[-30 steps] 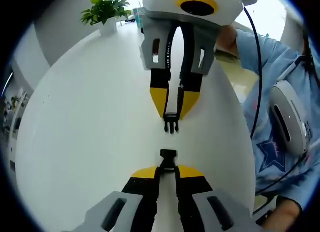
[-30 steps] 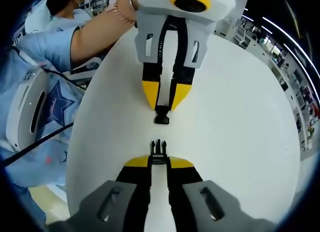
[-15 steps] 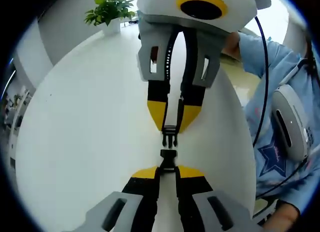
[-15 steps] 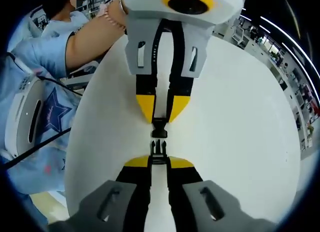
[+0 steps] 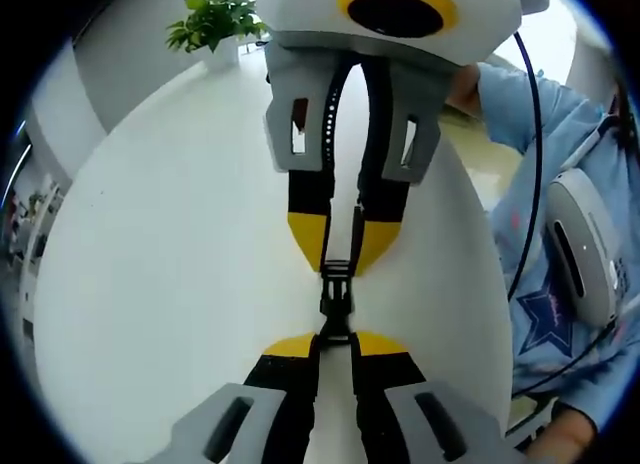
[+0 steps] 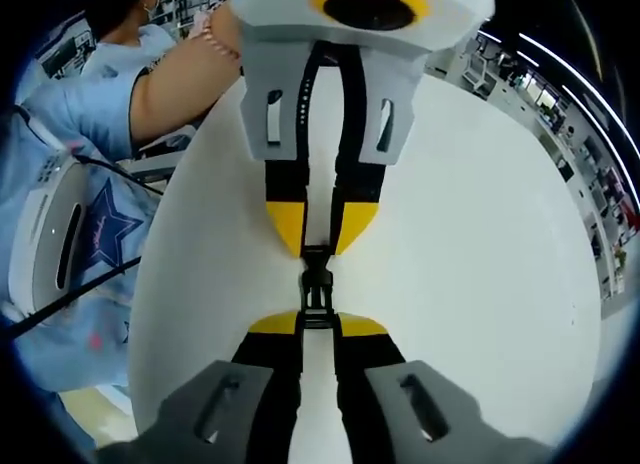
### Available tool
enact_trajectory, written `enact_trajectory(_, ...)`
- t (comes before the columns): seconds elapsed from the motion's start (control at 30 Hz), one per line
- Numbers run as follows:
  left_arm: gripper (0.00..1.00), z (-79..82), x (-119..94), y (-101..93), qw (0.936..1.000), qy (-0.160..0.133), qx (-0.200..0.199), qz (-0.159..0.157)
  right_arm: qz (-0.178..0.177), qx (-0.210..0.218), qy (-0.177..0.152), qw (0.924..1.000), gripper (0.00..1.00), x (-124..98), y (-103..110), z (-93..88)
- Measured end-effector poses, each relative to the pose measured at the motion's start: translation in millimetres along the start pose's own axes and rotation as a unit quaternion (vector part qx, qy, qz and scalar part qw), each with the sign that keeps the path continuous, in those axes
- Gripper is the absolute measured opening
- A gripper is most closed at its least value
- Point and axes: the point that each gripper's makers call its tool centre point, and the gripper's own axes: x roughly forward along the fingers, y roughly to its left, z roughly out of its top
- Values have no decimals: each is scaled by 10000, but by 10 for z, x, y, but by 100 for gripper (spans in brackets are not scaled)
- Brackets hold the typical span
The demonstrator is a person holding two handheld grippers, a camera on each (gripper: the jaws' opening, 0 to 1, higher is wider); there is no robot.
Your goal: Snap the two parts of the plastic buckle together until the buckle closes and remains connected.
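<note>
1. Left gripper view: left gripper (image 5: 336, 336) and right gripper (image 5: 337, 266) each clamp one end of the joined buckle (image 5: 336, 302) above the table (image 5: 170, 234); a plant (image 5: 212, 19) stands at its far edge.
2. Right gripper view: same buckle (image 6: 316, 289) between the grippers; shelves (image 6: 590, 174) beyond the table's edge.

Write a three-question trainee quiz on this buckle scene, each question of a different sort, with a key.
1. True or false: the two buckle halves are joined in one line between the two hand-held grippers.
2. What does the left hand-held gripper hold? A) a buckle half B) a pen C) nothing
3. Fill in: a potted ____ stands at the far edge of the white table.

Key: 1 true. 2 A; the right hand-held gripper holds the other half. 3 plant.
</note>
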Motion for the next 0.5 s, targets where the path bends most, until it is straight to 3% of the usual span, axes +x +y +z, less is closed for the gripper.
enact_trajectory(0.5, 10, -1, 1, 0, 10000, -59, 51, -12, 128, -245, 192, 9994, 10, 17, 5, 16)
